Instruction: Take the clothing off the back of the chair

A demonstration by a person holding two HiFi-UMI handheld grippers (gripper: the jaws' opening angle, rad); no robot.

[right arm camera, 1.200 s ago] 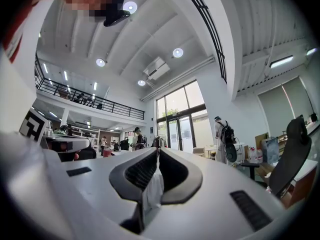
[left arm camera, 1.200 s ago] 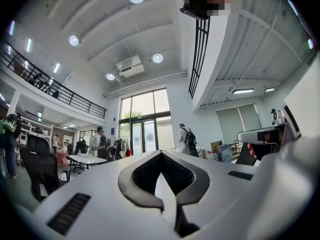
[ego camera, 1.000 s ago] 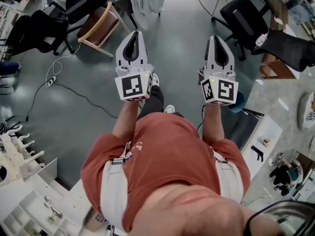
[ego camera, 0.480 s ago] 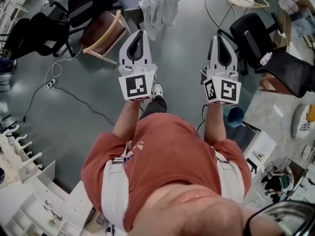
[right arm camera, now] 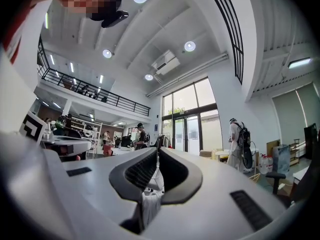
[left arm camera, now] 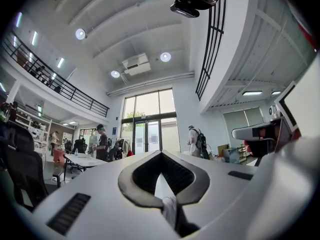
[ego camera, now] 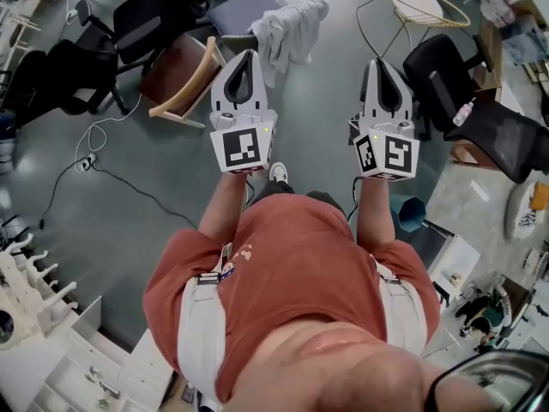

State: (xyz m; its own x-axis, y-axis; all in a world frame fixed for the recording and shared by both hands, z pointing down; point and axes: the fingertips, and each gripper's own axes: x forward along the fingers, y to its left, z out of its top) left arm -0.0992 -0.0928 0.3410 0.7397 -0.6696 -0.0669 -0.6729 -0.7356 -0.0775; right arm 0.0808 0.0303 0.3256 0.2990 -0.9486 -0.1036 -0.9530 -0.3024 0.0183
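Observation:
A pale grey garment (ego camera: 290, 29) hangs over the back of a chair with a blue-grey seat (ego camera: 240, 10), at the top middle of the head view. Both grippers are held out level in front of the person, apart from the garment. My left gripper (ego camera: 244, 57) is shut and empty, its tip just left of and below the garment. My right gripper (ego camera: 383, 63) is shut and empty, further right. Through the left jaws the garment (left arm camera: 169, 210) shows low and ahead, and it shows likewise in the right gripper view (right arm camera: 149, 204).
A wooden chair with a brown seat (ego camera: 178, 74) stands left of the garment's chair. Black office chairs (ego camera: 144, 17) (ego camera: 439, 60) flank the way. A wire-frame round stool (ego camera: 419, 3) is at top right. A cable (ego camera: 86, 148) lies on the floor at left.
The person has walked forward: the chair with the garment has slid down and right in the head view, closer to the grippers. Both grippers stay shut.

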